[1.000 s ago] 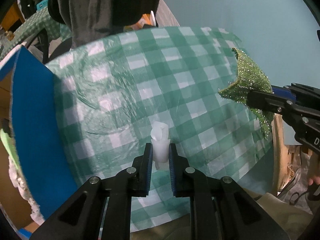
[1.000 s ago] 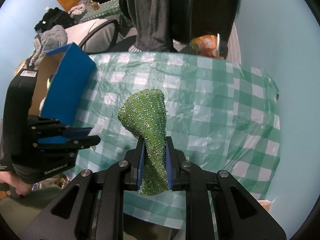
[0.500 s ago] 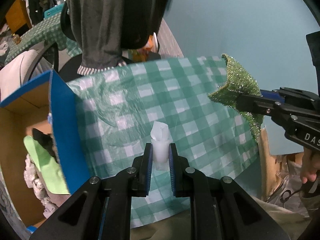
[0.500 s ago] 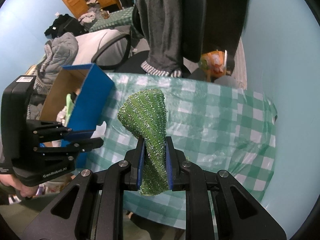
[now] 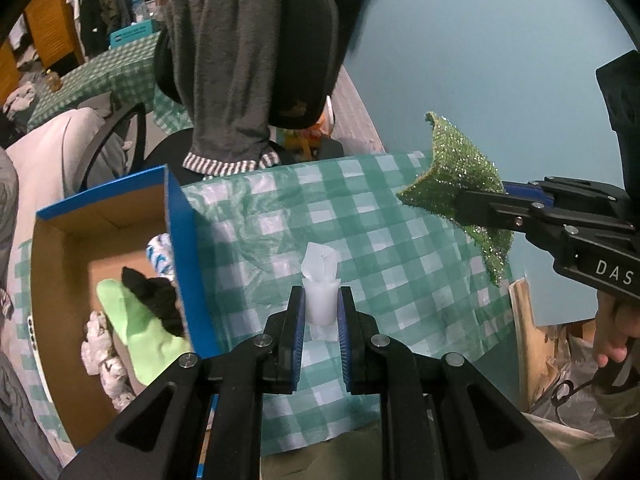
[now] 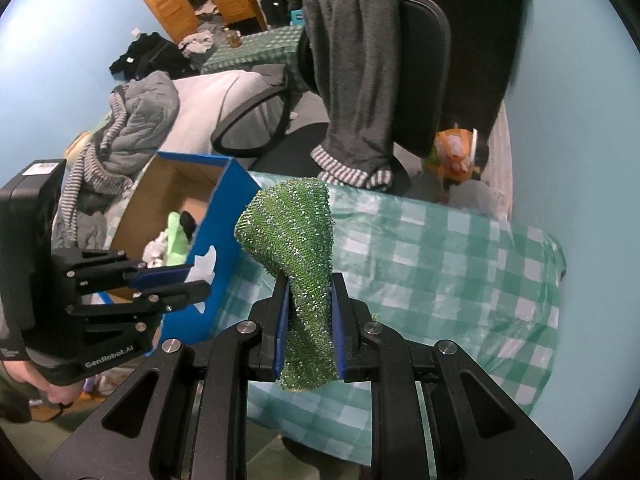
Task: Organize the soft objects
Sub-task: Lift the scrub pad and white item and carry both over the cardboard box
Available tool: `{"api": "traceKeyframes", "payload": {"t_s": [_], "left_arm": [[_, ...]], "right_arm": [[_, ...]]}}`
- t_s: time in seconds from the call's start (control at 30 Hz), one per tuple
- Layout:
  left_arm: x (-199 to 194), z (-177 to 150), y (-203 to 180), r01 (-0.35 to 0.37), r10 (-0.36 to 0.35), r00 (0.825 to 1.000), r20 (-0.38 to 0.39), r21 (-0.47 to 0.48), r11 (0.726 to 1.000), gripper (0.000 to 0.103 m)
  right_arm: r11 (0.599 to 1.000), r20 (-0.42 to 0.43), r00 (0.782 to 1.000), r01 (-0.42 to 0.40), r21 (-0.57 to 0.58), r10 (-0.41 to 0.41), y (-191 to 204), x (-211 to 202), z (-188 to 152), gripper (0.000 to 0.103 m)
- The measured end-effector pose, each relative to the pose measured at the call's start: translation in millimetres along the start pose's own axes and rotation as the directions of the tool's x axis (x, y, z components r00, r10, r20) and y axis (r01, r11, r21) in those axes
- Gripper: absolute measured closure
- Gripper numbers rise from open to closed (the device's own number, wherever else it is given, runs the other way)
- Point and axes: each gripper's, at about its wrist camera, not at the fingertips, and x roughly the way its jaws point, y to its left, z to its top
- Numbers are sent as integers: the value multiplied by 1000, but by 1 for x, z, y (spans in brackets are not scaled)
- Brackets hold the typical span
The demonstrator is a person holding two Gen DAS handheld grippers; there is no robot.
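The left gripper [image 5: 320, 312] pinches a white tissue wad [image 5: 319, 280] just right of the blue box [image 5: 176, 248]. The right gripper [image 6: 309, 312] is clamped on a glittery green cloth [image 6: 298, 236], held above the checked tablecloth [image 6: 440, 264], farther right of that box.

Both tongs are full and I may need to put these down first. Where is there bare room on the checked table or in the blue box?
The checked tablecloth lies bare from the blue box across to its far and right edges. In the box, the near end is crowded with a lime cloth, a black item and white wads; only the far cardboard floor shows bare.
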Motion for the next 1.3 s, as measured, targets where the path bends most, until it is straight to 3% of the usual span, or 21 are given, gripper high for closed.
{"api": "traceKeyframes", "payload": {"t_s": [0.63, 1.3], "left_arm": [[-24, -19, 69, -49, 52, 998, 24, -121, 991, 88], [-29, -43, 149, -98, 102, 995, -1, -267, 959, 88]], "right_arm": [[991, -41, 996, -78, -111, 74, 68, 40, 34, 86], [965, -121, 983, -160, -208, 137, 144, 96, 65, 86]]}}
